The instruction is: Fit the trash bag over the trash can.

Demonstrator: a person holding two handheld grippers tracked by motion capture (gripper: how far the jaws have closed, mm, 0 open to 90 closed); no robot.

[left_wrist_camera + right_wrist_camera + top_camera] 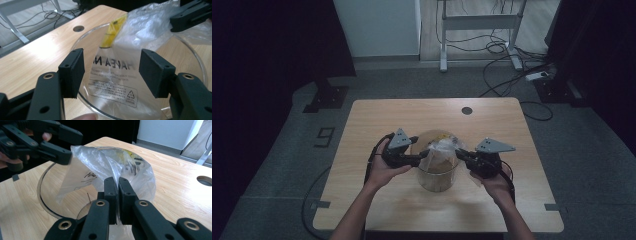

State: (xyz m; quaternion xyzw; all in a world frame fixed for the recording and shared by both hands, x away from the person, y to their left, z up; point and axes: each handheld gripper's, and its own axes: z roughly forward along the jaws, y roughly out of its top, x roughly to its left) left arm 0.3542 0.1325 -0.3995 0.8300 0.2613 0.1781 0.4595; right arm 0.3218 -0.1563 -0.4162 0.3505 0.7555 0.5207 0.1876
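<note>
A clear round container [437, 179] stands mid-table with a transparent printed plastic bag [440, 150] hanging into it. My right gripper [460, 155] is at the container's right rim. In the right gripper view it [117, 185] is shut on a fold of the bag [100, 162]. At the left rim is my left gripper [422, 158]. Its jaws [111, 67] are wide apart, with the bag's printed side [112, 75] between and beyond them, and its pads [75, 70] are not pressing on the bag. A yellow strip [112, 32] shows at the bag's top.
The wooden table [377, 120] has a round cable hole [467, 110] near its far edge. Beyond it on the floor are a desk frame [477, 22], loose cables [502, 50], a power strip [539, 76] and a black stand base [327, 97].
</note>
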